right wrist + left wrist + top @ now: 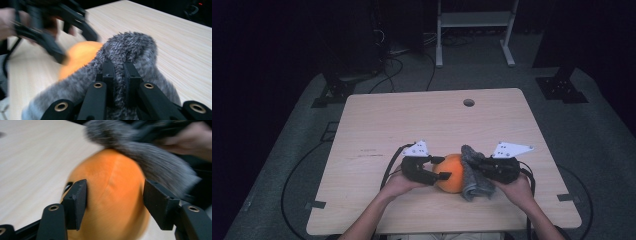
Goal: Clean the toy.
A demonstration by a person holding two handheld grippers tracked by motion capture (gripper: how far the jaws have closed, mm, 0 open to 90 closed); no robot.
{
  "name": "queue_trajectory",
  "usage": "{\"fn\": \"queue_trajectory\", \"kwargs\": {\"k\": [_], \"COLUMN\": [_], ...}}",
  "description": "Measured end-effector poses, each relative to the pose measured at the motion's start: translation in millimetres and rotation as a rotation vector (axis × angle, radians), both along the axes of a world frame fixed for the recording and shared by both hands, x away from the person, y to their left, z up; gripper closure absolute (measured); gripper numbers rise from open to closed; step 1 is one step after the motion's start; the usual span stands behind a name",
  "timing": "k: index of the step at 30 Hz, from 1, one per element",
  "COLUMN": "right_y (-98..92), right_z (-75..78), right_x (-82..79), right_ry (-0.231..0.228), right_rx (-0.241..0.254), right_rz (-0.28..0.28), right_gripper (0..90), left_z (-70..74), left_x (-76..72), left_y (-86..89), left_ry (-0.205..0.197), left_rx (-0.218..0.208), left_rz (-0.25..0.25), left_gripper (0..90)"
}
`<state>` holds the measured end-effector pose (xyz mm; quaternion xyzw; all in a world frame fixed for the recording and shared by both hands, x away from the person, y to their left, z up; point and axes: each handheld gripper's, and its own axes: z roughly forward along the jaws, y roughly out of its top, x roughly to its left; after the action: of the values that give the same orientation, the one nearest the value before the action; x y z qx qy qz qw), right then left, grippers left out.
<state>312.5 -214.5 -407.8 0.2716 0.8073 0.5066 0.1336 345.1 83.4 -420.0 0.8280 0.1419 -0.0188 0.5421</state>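
The left tool (113, 202) holds the orange plush ball (112, 195) between its half-open jaws, while the right tool (119, 75), closed on the grey furry cloth (130, 47) lying over the ball's far side, may pull the ball out if it tugs hard.

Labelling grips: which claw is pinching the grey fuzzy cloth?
The right claw, shut on the grey cloth; the left claw straddles the orange ball.

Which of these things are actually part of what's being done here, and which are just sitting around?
In use:
- orange plush ball, between the left gripper jaws
- grey furry cloth, pinched by the right gripper and draped against the ball

Just there:
- wooden table
- white metal stand behind it
- floor cables
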Motion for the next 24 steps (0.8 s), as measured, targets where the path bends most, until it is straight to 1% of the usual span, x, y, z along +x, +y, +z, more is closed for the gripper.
{"fn": "queue_trajectory", "kwargs": {"k": [1,2,3,4,5,6,7,8,9,10,12,13,14,15,16,17,18,19,21,23,24], "right_y": [-8.4,-11.0,-11.6,-11.6,-11.0,-9.7,-7.5,-6.3,-3.1,-3.1,4.6,10.4,18.5,22.4,25.7,22.4,22.4,19.9,10.7,1.6,-6.5], "right_z": [-2.4,-3.0,-3.2,-3.2,-2.6,-1.8,-0.2,1.6,6.1,6.1,11.9,14.4,16.8,17.4,16.8,13.7,13.7,12.2,8.6,6.2,3.9], "right_x": [1.5,1.1,0.3,0.3,-0.9,-2.0,-3.4,-4.3,-6.6,-6.6,-10.3,-12.5,-15.4,-16.2,-15.3,-9.5,-9.5,-7.3,-1.8,0.4,2.0], "right_ry": [0.017,0.025,0.019,0.019,0.019,0.013,0.005,0.000,-0.002,-0.002,-0.011,-0.018,-0.038,-0.051,-0.059,-0.044,-0.044,-0.040,-0.017,-0.011,-0.005], "right_rx": [0.023,0.033,0.030,0.030,0.025,0.017,0.006,0.011,0.038,0.038,0.068,0.072,0.050,0.032,0.010,0.010,0.010,0.008,0.019,0.010,0.006], "right_rz": [-0.014,-0.017,-0.016,-0.016,-0.015,-0.012,-0.010,-0.004,0.012,0.012,0.057,0.082,0.099,0.102,0.098,0.077,0.077,0.064,0.036,-0.002,-0.029], "right_gripper": [81.6,81.6,81.5,81.5,81.6,81.5,81.6,81.6,81.7,81.7,81.8,81.8,81.8,81.8,81.9,82.1,82.1,82.1,82.1,82.1,82.1], "left_z": [0.0,-0.2,-1.5,-4.3,-7.6,-10.7,-11.3,-11.0,-10.8,-10.9,-10.8,-10.1,-9.9,-10.0,-10.1,-10.6,-10.6,-10.5,-10.8,-10.7,-10.6], "left_x": [0.5,1.5,3.0,4.9,6.4,6.6,5.1,3.1,1.9,1.5,0.9,0.1,-0.3,-0.7,-0.6,-0.2,-0.2,0.7,1.5,2.0,2.0], "left_y": [0.7,-0.1,-2.5,-5.4,-7.0,-8.2,-8.6,-8.3,-8.5,-8.7,-10.0,-11.4,-12.0,-11.5,-10.5,-7.9,-7.9,-7.1,-6.5,-6.0,-5.8], "left_ry": [0.005,0.006,0.001,0.008,0.033,0.048,0.036,0.012,0.004,-0.003,-0.008,-0.016,-0.021,-0.023,-0.021,-0.014,-0.014,-0.015,-0.007,-0.002,0.000], "left_rx": [-0.009,0.000,0.034,0.067,0.073,0.068,0.074,0.073,0.070,0.073,0.067,0.070,0.072,0.076,0.079,0.075,0.075,0.071,0.062,0.056,0.055], "left_rz": [0.000,0.031,0.069,0.085,0.078,0.066,0.066,0.063,0.064,0.067,0.071,0.068,0.067,0.069,0.070,0.077,0.077,0.077,0.077,0.077,0.077], "left_gripper": [30.7,24.5,17.8,17.8,14.4,14.2,15.7,20.8,27.8,27.8,33.2,34.6,35.6,36.1,36.9,38.2,38.8,38.8,39.2,39.3,39.2]}}
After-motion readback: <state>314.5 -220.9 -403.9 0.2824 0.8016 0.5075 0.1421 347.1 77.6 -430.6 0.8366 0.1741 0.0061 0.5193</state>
